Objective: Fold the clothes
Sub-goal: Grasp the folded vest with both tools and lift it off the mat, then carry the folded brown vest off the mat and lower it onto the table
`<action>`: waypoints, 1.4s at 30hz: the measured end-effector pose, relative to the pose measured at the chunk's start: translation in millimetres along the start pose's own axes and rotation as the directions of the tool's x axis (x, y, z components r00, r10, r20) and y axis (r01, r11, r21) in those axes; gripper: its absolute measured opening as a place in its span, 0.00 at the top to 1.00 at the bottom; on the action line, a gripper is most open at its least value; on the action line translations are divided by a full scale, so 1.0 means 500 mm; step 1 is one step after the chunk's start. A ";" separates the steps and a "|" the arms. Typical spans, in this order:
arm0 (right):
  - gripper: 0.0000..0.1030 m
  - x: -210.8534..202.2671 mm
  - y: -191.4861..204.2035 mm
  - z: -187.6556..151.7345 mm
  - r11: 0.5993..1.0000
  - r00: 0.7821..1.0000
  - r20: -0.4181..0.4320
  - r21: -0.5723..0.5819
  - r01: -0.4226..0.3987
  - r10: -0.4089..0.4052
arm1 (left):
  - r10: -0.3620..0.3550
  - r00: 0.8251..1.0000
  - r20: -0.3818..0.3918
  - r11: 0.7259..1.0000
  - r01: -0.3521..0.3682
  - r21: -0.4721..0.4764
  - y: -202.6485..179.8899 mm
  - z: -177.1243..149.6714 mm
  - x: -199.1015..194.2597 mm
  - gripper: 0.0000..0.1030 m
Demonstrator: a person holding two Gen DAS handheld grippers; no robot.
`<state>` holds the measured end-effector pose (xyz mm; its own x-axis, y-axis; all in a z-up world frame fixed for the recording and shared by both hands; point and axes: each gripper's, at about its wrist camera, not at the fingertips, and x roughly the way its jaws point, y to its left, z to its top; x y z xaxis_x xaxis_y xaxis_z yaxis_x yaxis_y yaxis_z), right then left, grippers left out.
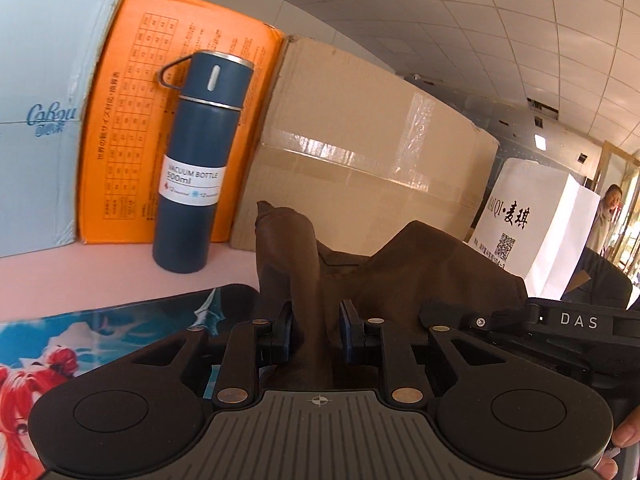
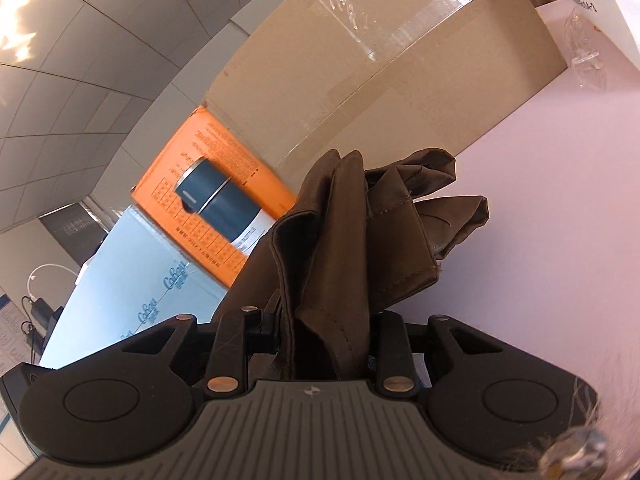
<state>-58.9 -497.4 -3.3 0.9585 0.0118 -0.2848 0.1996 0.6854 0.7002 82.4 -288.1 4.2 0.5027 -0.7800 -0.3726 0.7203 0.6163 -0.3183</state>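
Note:
A dark brown garment [image 1: 360,272] is held up off the pink table by both grippers. My left gripper [image 1: 315,330] is shut on a bunched fold of it, cloth rising in a peak between the fingers. The right gripper's black body [image 1: 560,324] shows at the right of the left wrist view, beside the cloth. In the right wrist view, which is strongly tilted, my right gripper [image 2: 326,332] is shut on several layered folds of the brown garment [image 2: 360,240], with hems and stitching visible beyond the fingers.
A blue vacuum bottle [image 1: 196,160] stands on the pink table [image 1: 100,272] before an orange box [image 1: 180,80], a pale blue box [image 1: 40,120] and a taped cardboard box [image 1: 360,140]. A white paper bag [image 1: 532,220] stands right. A printed anime mat [image 1: 60,344] lies left.

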 end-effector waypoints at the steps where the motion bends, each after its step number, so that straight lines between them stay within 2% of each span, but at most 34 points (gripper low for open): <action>1: 0.76 0.006 -0.006 0.008 1.000 1.000 0.005 -0.009 0.015 -0.015 | -0.003 1.000 -0.013 1.000 0.003 -0.014 -0.004 0.002 0.022 0.79; 7: 0.76 0.037 -0.032 0.050 0.995 0.997 0.014 -0.063 0.073 -0.072 | -0.011 1.000 -0.012 0.995 0.010 -0.100 -0.010 0.005 0.089 0.80; 13: 0.76 0.059 -0.062 0.079 0.980 0.988 0.018 -0.120 0.157 -0.156 | -0.007 1.000 -0.003 0.990 0.007 -0.138 -0.007 -0.011 0.111 0.80; 21: 0.76 0.089 -0.103 0.118 0.944 0.963 0.031 -0.194 0.267 -0.266 | -0.080 0.996 -0.039 0.976 0.070 -0.207 0.012 -0.021 0.121 0.80; 23: 0.75 0.095 -0.115 0.119 0.933 0.953 0.040 -0.197 0.302 -0.301 | -0.077 0.996 -0.055 0.980 0.066 -0.188 0.009 -0.027 0.126 0.79; 24: 0.71 0.097 -0.122 0.118 0.927 0.947 0.045 -0.195 0.321 -0.319 | -0.067 0.996 -0.059 0.984 0.056 -0.171 0.006 -0.029 0.128 0.79; 26: 0.65 0.098 -0.125 0.111 0.903 0.930 0.080 -0.223 0.368 -0.360 | -0.033 0.997 -0.072 0.991 0.024 -0.133 0.001 -0.030 0.131 0.71; 27: 0.57 0.098 -0.124 0.106 0.887 0.919 0.103 -0.242 0.393 -0.380 | -0.006 0.997 -0.081 0.994 -0.003 -0.109 -0.003 -0.031 0.132 0.67; 28: 0.52 0.098 -0.125 0.103 0.873 0.908 0.118 -0.250 0.420 -0.403 | 0.036 0.995 -0.095 0.996 -0.044 -0.079 -0.010 -0.032 0.135 0.55; 29: 0.38 0.099 -0.128 0.101 0.860 0.894 0.122 -0.245 0.447 -0.430 | 0.085 0.990 -0.115 0.994 -0.092 -0.059 -0.014 -0.033 0.138 0.38; 30: 0.26 0.099 -0.132 0.100 0.847 0.880 0.126 -0.239 0.475 -0.457 | 0.128 0.983 -0.135 0.990 -0.135 -0.048 -0.017 -0.033 0.142 0.30; 31: 0.22 0.100 -0.136 0.098 0.833 0.865 0.130 -0.233 0.501 -0.484 | 0.141 0.980 -0.138 0.988 -0.148 -0.043 -0.016 -0.032 0.140 0.23; 32: 0.18 0.094 -0.142 0.098 0.834 0.861 0.135 -0.215 0.509 -0.491 | 0.146 0.980 -0.138 0.988 -0.153 -0.039 -0.016 -0.032 0.137 0.22; 34: 0.16 0.066 -0.162 0.102 0.868 0.877 0.152 -0.142 0.476 -0.456 | 0.150 0.979 -0.138 0.987 -0.157 -0.038 -0.012 -0.031 0.125 0.19; 36: 0.11 0.039 -0.172 0.102 0.882 0.874 0.196 -0.079 0.465 -0.444 | 0.152 0.980 -0.131 0.987 -0.158 -0.040 -0.009 -0.028 0.105 0.14; 42: 0.07 -0.032 -0.152 0.087 0.873 0.828 0.320 -0.008 0.488 -0.460 | 0.176 0.982 -0.070 0.984 -0.177 0.001 0.012 -0.018 0.021 0.06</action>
<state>-80.6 -581.0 -23.4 0.7672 -0.5386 -0.3482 0.6402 0.6100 0.4670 87.6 -291.7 -9.3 0.5872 -0.6495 -0.4830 0.6207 0.7443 -0.2463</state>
